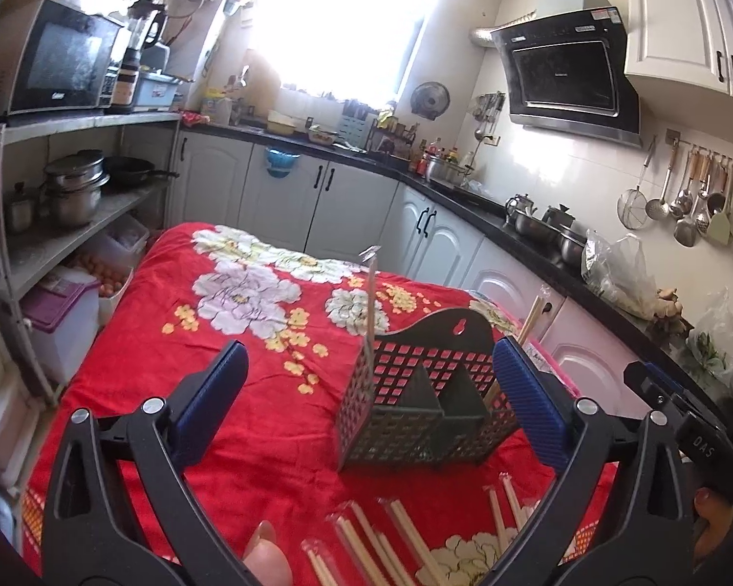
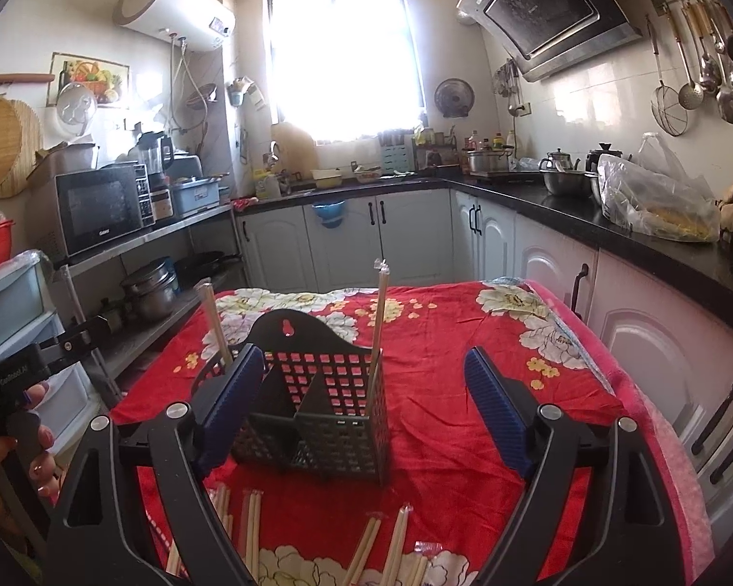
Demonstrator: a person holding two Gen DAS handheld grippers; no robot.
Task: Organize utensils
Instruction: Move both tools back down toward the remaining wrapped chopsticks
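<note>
A dark perforated utensil holder (image 1: 415,405) with dividers stands on the red flowered tablecloth (image 1: 210,342); it also shows in the right wrist view (image 2: 327,410). Two wrapped chopstick pairs stand upright in it, one at its left side (image 2: 214,324) and one at its right corner (image 2: 378,322). Several wrapped chopstick pairs (image 1: 391,542) lie on the cloth in front of it, also in the right wrist view (image 2: 366,547). My left gripper (image 1: 371,405) is open and empty, just left of the holder. My right gripper (image 2: 361,410) is open and empty, in front of the holder.
White cabinets under a black counter (image 2: 611,229) run along the back and right of the table. A metal shelf (image 1: 68,224) with pots, a microwave and storage boxes stands at the left. Hanging ladles (image 1: 684,195) are on the right wall.
</note>
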